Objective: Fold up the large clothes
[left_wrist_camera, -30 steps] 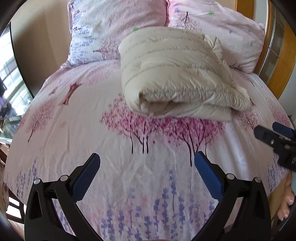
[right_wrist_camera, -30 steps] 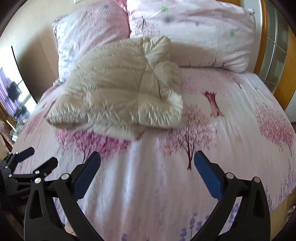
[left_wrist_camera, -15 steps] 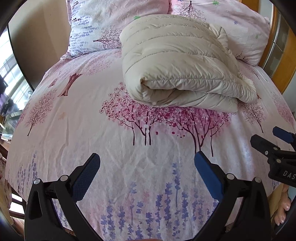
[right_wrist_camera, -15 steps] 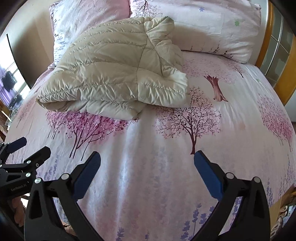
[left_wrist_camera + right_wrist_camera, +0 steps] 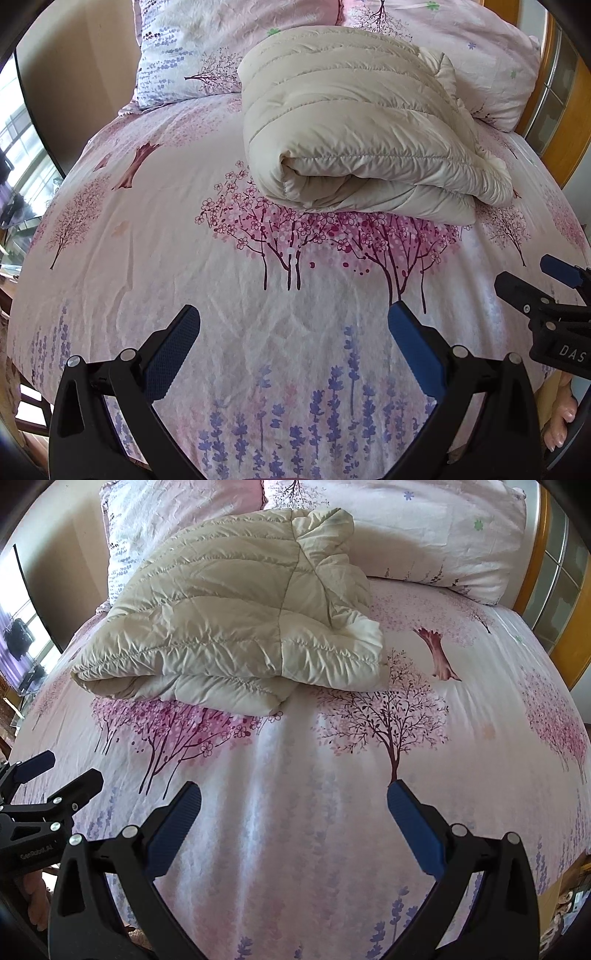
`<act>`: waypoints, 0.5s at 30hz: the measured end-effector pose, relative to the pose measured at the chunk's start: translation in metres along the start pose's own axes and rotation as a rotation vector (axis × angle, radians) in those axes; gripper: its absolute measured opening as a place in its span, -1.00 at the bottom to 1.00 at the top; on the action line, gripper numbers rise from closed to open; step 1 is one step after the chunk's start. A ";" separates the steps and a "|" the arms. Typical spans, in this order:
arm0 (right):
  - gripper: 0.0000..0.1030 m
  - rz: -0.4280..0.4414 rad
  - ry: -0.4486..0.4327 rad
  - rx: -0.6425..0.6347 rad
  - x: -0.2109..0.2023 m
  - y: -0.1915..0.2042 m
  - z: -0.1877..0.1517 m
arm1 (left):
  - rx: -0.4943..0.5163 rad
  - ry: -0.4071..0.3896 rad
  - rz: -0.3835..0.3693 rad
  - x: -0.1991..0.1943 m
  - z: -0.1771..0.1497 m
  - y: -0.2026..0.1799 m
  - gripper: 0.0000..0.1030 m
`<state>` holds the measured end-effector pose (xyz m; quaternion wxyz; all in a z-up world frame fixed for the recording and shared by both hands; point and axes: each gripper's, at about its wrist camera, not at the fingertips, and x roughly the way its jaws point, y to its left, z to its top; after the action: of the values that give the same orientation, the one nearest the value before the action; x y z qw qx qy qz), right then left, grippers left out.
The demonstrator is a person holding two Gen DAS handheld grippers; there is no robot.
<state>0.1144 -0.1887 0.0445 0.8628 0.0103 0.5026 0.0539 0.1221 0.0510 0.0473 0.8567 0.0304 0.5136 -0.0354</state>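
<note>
Left wrist view: my left gripper (image 5: 293, 323) hangs over the near part of the bed sheet (image 5: 155, 240), jaws spread wide, nothing between them, blue pads (image 5: 170, 350) clear of the fabric.
Jacket: cream quilted puffer jacket (image 5: 354, 122) folded into a thick bundle, lying on the sheet ahead of me, far end up against the pillows (image 5: 192, 48); near edge shows stacked layers.
Sheet: pink, printed with trees and lavender, lightly wrinkled.
Far right of this view: my right gripper (image 5: 546, 280) pokes in at the edge, apart from the jacket.
Right wrist view: left gripper (image 5: 55, 771) shows at the left edge, over the sheet (image 5: 332, 812).
Jacket here: same bundle (image 5: 229, 620) sits ahead and left of centre, one corner flap lying on top toward the right, well apart from both grippers.
Right gripper: (image 5: 293, 803) jaws wide apart, holding nothing, above bare sheet.
Right edge: wooden bed frame (image 5: 576, 635) beside the pillow (image 5: 424, 528).
</note>
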 end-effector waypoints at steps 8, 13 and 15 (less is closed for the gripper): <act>0.96 0.001 0.003 0.002 0.001 0.001 0.000 | -0.001 0.002 0.001 0.001 -0.001 -0.001 0.97; 0.96 0.003 0.004 0.004 0.002 0.000 0.000 | 0.000 0.000 0.000 0.002 -0.001 -0.003 0.97; 0.96 0.003 0.005 0.003 0.003 0.000 0.000 | 0.000 0.000 -0.001 0.002 -0.001 -0.002 0.97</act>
<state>0.1161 -0.1885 0.0422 0.8614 0.0120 0.5048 0.0544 0.1226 0.0489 0.0449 0.8568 0.0301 0.5136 -0.0356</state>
